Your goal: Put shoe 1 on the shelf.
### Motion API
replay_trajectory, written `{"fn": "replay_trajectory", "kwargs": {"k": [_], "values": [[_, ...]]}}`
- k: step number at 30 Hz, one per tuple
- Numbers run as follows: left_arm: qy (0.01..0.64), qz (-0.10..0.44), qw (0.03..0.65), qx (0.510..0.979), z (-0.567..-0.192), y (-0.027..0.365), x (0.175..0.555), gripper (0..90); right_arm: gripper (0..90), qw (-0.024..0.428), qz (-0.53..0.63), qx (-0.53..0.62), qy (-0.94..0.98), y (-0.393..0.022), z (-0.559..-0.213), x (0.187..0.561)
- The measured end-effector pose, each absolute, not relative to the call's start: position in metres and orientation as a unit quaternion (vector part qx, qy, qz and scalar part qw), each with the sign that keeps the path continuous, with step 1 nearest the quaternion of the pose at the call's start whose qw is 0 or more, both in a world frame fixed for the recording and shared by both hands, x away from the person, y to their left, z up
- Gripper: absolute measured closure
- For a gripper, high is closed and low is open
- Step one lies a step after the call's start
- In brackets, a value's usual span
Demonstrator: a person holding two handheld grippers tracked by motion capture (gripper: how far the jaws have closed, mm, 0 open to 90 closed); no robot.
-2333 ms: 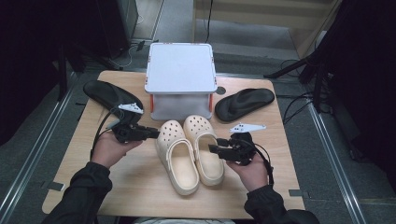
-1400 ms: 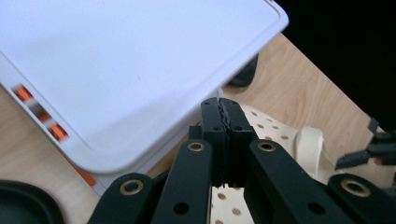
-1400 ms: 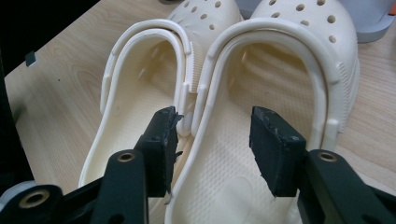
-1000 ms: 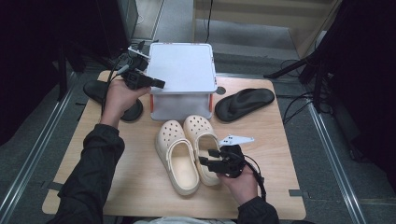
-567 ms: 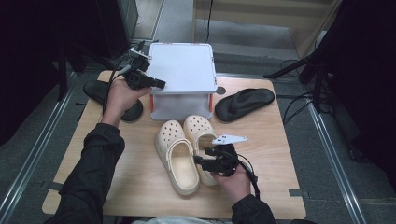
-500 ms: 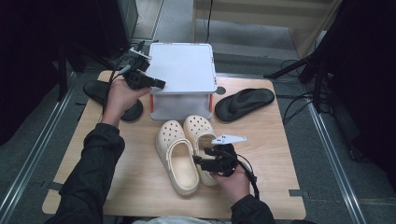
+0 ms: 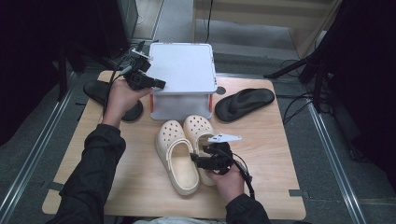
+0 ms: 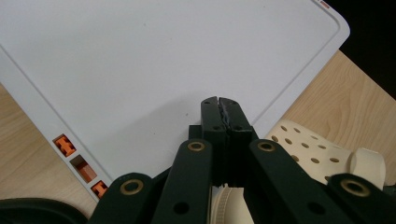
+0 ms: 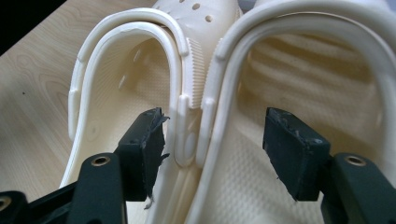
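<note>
A pair of cream clogs lies mid-table, the left clog (image 7: 175, 161) beside the right clog (image 7: 198, 128). My right gripper (image 7: 194, 161) is open over their heels. Its jaws have just opened wider. In the right gripper view the right gripper (image 9: 212, 140) straddles the two touching inner walls of the left clog (image 9: 135, 60) and the right clog (image 9: 327, 70); the pads (image 9: 149, 140) are not pressing. My left gripper (image 7: 159, 84) is shut with nothing in it, its tips (image 8: 218, 105) resting over the white box lid (image 8: 140, 60).
The white lidded box (image 7: 187, 70) with orange latches stands at the back of the wooden table (image 7: 280, 154). One black sandal (image 7: 245, 102) lies right of the box. Another black sandal (image 7: 98, 91) lies left, partly under my left hand.
The left hand went from the clogs up to the box lid and has stayed there. The right gripper crept left and down onto the clogs' adjoining walls.
</note>
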State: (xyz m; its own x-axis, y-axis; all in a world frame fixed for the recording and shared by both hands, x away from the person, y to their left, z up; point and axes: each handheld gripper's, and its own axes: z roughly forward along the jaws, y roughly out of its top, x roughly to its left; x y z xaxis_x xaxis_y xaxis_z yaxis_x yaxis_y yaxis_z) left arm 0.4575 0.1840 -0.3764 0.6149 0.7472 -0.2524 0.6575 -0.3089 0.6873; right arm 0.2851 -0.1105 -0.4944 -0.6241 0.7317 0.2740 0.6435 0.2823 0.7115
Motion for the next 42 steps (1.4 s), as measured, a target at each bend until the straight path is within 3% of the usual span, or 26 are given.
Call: {"fn": "replay_trajectory", "kwargs": {"k": [15,22,31,42], "values": [[0.439,0.057,0.396,0.805,-0.376,0.183,0.457,90.0,42.1,0.075,0.396,0.446,0.799,-0.079,-0.503,0.300],[0.438,0.056,0.396,0.805,-0.376,0.183,0.457,90.0,53.5,0.108,0.375,0.460,0.798,-0.066,-0.501,0.305],[0.437,0.059,0.393,0.807,-0.376,0.181,0.456,89.7,62.7,0.107,0.370,0.472,0.793,-0.069,-0.498,0.305],[0.436,0.059,0.393,0.808,-0.376,0.181,0.456,89.7,64.8,0.093,0.376,0.479,0.788,-0.078,-0.491,0.310]]}}
